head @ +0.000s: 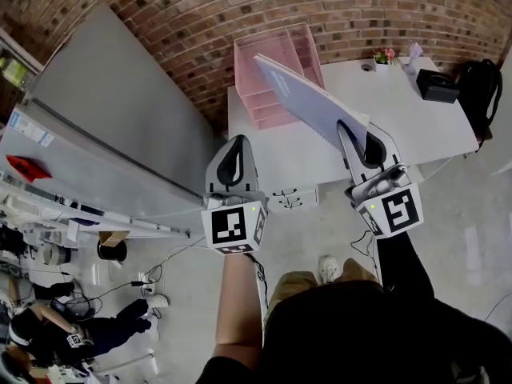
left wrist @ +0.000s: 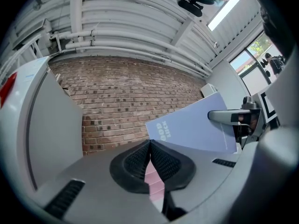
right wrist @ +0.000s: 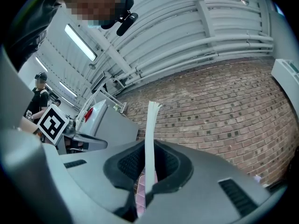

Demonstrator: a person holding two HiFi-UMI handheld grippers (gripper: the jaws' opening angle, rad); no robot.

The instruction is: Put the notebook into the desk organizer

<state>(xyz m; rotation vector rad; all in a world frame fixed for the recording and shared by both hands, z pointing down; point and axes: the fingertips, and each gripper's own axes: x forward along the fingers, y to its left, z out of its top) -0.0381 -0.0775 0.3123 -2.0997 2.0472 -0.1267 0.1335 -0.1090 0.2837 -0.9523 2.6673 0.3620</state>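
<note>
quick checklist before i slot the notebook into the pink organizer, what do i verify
1. Grip: right gripper pads press both faces of the notebook. ok
2. Notebook on edge, ready for a slot. ok
3. Far end lined up over an organizer compartment: they overlap in the head view, but height and lateral lineup are unclear. cannot tell
4. Target compartment free: the notebook hides part of it. cannot tell
5. Left gripper shut, empty, apart from the notebook. ok
6. Black box stands well away from the organizer. ok
</note>
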